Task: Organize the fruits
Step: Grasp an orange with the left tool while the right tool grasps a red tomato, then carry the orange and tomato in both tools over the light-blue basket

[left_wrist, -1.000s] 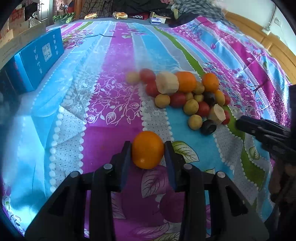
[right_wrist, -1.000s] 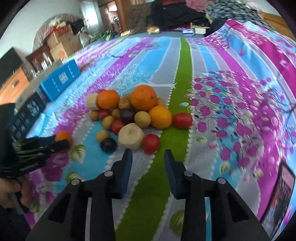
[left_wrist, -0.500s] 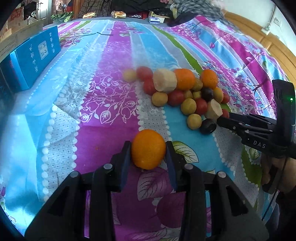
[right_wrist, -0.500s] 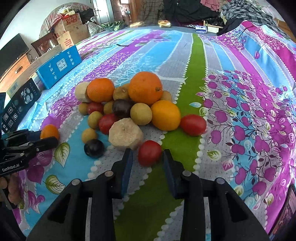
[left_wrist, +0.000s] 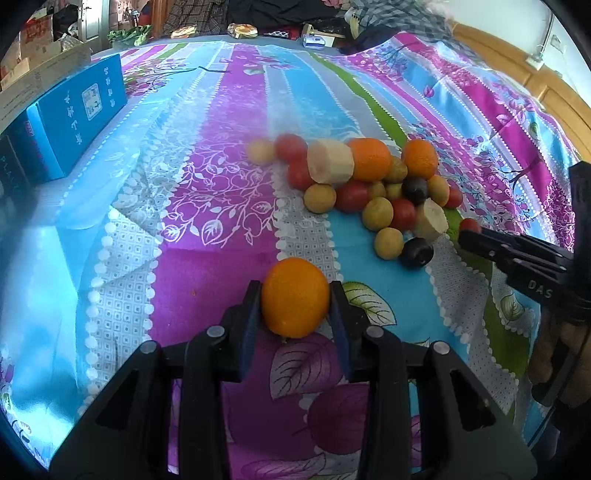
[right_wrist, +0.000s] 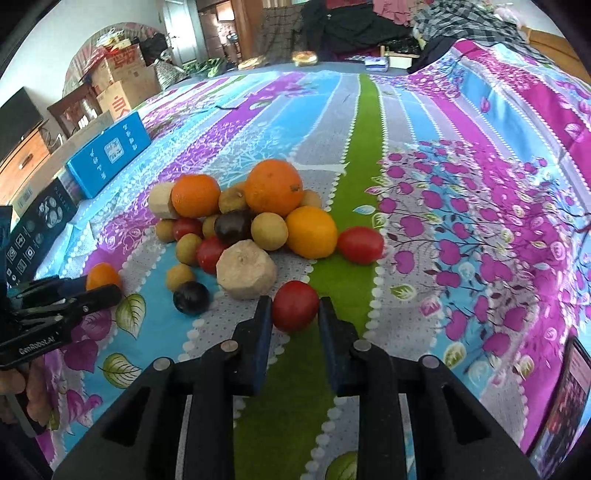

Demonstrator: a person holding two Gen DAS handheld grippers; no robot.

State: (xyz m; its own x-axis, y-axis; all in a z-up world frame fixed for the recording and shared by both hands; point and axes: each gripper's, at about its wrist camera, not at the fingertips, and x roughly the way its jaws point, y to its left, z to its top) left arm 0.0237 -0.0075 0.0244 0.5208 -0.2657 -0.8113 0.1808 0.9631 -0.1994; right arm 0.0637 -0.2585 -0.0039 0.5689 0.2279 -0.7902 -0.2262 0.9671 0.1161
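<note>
Striped floral bedspread (left_wrist: 229, 192) covers the bed. Blue box (left_wrist: 77, 118) lies at its left edge. Cardboard boxes (right_wrist: 122, 85) stacked beyond; dark clothing (right_wrist: 354, 29) heaped at far end.

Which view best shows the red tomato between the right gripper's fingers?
The right wrist view: the round red tomato sits large and unobstructed between the right gripper fingers. The left wrist view shows only a red sliver behind those fingers.

orange (left_wrist: 295, 297) bright orange | tomato (right_wrist: 294, 305) red | bedsheet (left_wrist: 236, 122) striped floral
</note>
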